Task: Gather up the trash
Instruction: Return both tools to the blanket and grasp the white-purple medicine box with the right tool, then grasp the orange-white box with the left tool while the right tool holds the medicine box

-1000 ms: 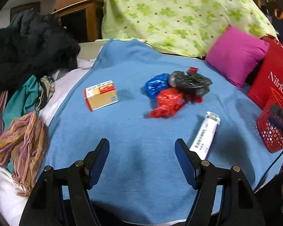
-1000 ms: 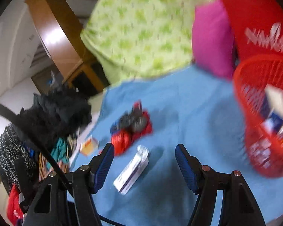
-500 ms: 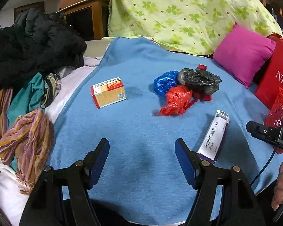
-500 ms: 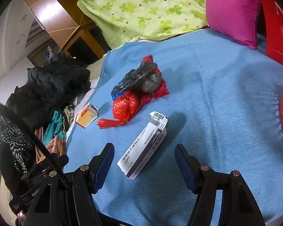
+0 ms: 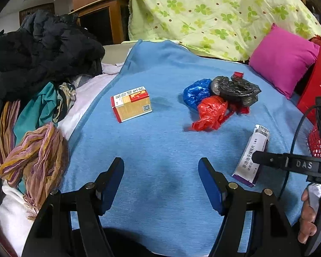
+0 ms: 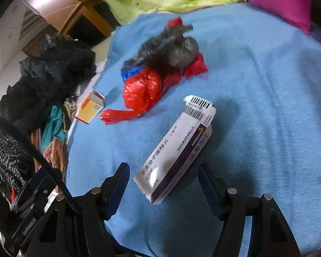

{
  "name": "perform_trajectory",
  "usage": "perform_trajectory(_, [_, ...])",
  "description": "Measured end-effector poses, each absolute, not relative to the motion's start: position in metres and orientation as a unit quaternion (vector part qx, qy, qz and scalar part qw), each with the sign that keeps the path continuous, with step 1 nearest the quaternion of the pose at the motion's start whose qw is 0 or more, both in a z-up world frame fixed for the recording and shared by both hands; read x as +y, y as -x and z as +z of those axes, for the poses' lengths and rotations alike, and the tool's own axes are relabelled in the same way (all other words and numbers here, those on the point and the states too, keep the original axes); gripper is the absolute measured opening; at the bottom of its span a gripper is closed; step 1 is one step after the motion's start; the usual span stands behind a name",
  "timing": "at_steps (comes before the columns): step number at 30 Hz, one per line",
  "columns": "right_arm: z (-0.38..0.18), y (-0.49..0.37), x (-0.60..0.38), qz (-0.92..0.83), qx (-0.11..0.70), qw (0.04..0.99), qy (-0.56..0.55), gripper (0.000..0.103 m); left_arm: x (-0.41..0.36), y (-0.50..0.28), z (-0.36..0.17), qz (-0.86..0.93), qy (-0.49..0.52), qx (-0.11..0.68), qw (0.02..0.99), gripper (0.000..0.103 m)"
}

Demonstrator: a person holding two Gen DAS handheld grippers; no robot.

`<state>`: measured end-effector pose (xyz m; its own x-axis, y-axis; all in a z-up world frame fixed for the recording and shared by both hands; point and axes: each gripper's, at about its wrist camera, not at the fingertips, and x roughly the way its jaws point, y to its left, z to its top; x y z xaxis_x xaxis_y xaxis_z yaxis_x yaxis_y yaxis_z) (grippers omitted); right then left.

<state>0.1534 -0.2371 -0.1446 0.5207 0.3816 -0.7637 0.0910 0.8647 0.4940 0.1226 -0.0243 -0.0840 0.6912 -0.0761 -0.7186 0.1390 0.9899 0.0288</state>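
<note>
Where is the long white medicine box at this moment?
The long white medicine box lies on the blue blanket, just ahead of the right tongs, nearer than the red plastic bag.

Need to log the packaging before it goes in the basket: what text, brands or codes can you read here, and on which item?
"AstraZeneca" and "非洛地平缓释片": side and top of the long white-and-purple box; its barcodes' digits are too small.
"DAS": right gripper, on its black arm.
"Nil", cut off: red bag.
Orange-and-red box: Chinese characters and a QR code, too small to read.
</note>
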Motion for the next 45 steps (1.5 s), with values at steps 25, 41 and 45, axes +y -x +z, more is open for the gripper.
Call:
perform_trajectory(25, [-0.141,-0.168,-0.239,0.027,0.466,0.869,-0.163,0.036,-0.034,-0.132,-0.087,-0.05,-0.066,0.392,0.916,0.072])
perform_trajectory(41, [-0.146,-0.157,-0.275,0.018,0.474,0.853,-0.217,0.036,0.044,-0.302,-0.086,-0.097,-0.048,0.46,0.881,0.077])
perform_trajectory(45, [-0.151,-0.158,-0.273,0.02,0.479,0.849,-0.223,0.037,0.051,-0.327,-0.088,-0.14,-0.017,0.473,0.87,0.079])
